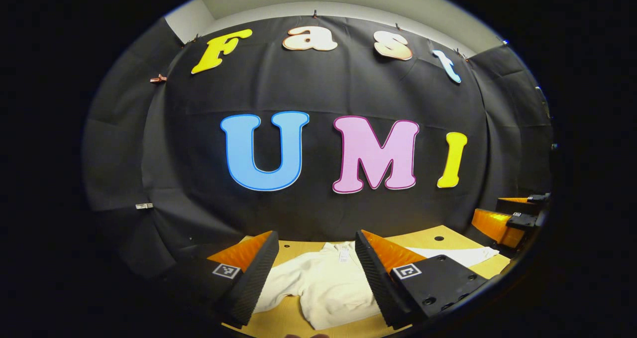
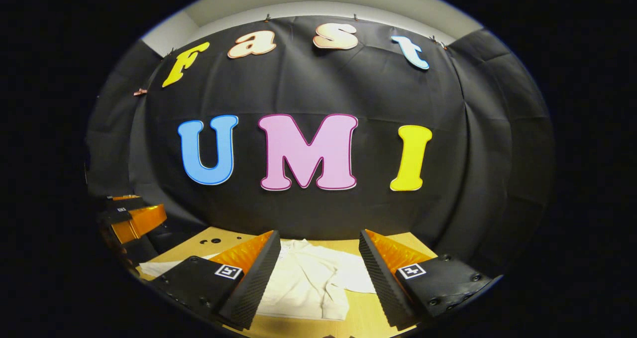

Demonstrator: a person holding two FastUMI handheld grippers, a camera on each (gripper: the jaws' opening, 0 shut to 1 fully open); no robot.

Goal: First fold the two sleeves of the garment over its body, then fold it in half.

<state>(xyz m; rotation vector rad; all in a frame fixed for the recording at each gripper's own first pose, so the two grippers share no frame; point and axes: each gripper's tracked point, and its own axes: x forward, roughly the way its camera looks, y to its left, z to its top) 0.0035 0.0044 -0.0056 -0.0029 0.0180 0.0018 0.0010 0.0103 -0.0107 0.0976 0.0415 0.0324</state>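
Both tools' fingers hide parts of the white garment on the desk. The left tool and right tool hang above it, fingers wide apart, holding nothing

Both views are evenly lit from above, bright on the pale wall strip at the top and dim toward the rim. The fisheye lens bows the booth wall outward. The bench and white garment look sharp, without glare; edges darken and soften.
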